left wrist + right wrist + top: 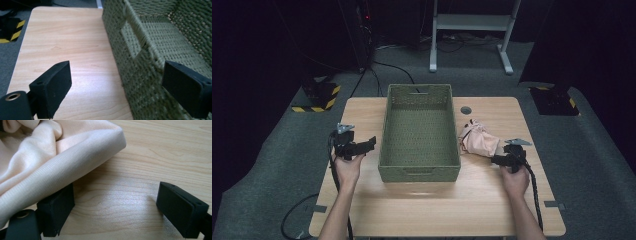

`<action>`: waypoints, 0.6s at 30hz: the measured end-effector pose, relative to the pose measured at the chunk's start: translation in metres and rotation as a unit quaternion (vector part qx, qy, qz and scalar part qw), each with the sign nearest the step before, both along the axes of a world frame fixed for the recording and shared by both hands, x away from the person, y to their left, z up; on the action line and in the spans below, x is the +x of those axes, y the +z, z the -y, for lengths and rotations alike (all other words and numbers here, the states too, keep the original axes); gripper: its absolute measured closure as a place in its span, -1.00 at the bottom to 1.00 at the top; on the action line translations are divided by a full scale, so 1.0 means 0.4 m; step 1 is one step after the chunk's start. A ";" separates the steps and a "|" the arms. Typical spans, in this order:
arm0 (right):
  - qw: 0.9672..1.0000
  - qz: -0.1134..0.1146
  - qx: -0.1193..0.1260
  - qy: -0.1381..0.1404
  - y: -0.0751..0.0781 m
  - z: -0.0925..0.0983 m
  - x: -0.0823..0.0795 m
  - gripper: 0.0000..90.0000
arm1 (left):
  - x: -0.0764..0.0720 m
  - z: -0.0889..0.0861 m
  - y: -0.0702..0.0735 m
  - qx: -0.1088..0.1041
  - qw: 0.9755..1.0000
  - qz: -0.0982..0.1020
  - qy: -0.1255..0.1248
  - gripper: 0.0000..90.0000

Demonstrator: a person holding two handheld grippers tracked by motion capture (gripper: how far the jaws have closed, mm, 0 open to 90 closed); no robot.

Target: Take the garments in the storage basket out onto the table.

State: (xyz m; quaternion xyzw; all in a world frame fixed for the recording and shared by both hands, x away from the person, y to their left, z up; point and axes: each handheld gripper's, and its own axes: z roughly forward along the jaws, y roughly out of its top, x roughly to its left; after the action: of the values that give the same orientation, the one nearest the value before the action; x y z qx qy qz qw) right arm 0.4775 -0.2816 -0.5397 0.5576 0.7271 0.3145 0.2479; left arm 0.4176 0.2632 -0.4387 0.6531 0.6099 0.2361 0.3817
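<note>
An olive woven basket (419,172) stands empty in the middle of the wooden table (362,112). My left gripper (368,144) is open just left of its long side. In the left gripper view the left gripper (117,87) has one pad over bare wood and the other against the basket (140,65) wall, below a handle slot. A crumpled pale pink cloth (479,141) lies right of the basket. My right gripper (497,160) is open at its near edge. In the right gripper view the right gripper (120,210) is low over the wood, and the cloth (50,162) hangs over its left pad.
A small round grey cap (466,110) is set into the table behind the cloth. A white stand (472,30) and hazard-striped bases (318,97) are on the grey floor beyond the table. A cable (534,192) trails from the right gripper towards the front edge.
</note>
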 end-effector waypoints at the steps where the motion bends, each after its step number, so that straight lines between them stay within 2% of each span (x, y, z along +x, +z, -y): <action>1: 1.000 0.000 0.000 0.000 0.000 0.000 0.000 -0.68 | 0.000 -0.001 -0.005 -0.001 1.000 -0.002 0.000 -0.79; 8: 1.000 0.000 0.000 0.000 0.000 0.000 0.000 -0.68 | 0.005 -0.004 -0.065 0.004 1.000 -0.029 0.011 -0.79; 14: 1.000 0.000 0.000 0.000 0.000 0.000 0.000 -0.68 | 0.007 -0.003 -0.092 0.008 0.999 -0.041 0.016 -0.79; 18: 1.000 0.000 0.000 0.000 0.000 0.000 0.000 -0.68 | 0.017 0.001 -0.118 0.018 0.998 -0.059 0.016 -0.79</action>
State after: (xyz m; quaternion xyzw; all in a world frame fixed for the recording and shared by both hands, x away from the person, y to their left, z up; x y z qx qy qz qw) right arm 0.4774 -0.2815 -0.5397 0.5575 0.7272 0.3145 0.2480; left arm 0.4242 0.2628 -0.4859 0.6629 0.6375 0.2137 0.3295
